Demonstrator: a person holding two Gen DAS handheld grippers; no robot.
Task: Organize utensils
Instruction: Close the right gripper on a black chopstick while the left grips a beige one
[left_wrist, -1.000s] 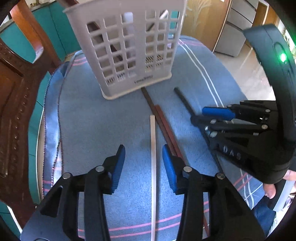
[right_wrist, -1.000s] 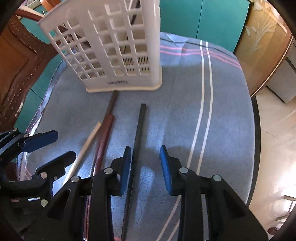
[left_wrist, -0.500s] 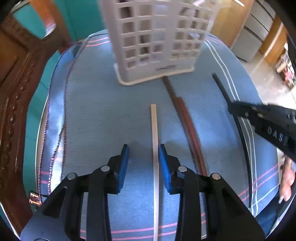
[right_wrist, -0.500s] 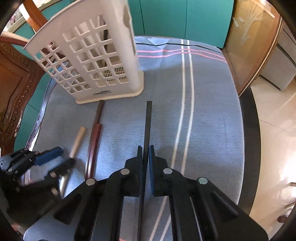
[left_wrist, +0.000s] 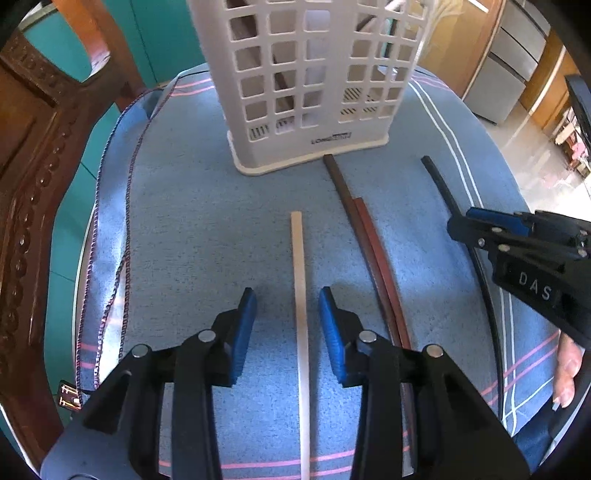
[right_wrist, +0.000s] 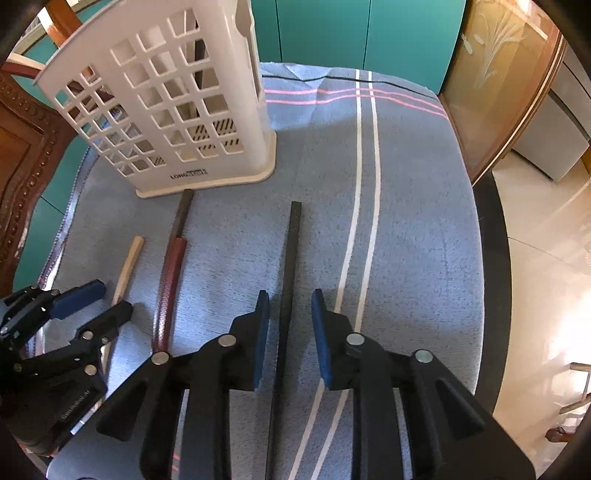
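A basket (left_wrist: 314, 92) stands toward the counter's (right_wrist: 424, 221) far edge; four chopsticks (left_wrist: 300, 295) lie side by side on the cloth (left_wrist: 184, 240) before it

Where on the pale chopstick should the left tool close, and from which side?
On the mid-shaft of the pale chopstick, from straight above. It lies flat on the blue cloth, lengthwise between the open jaws of the left tool, which have just been closing, pads not touching it. Its long sides are clear; the reddish-brown chopsticks lie apart to its right.
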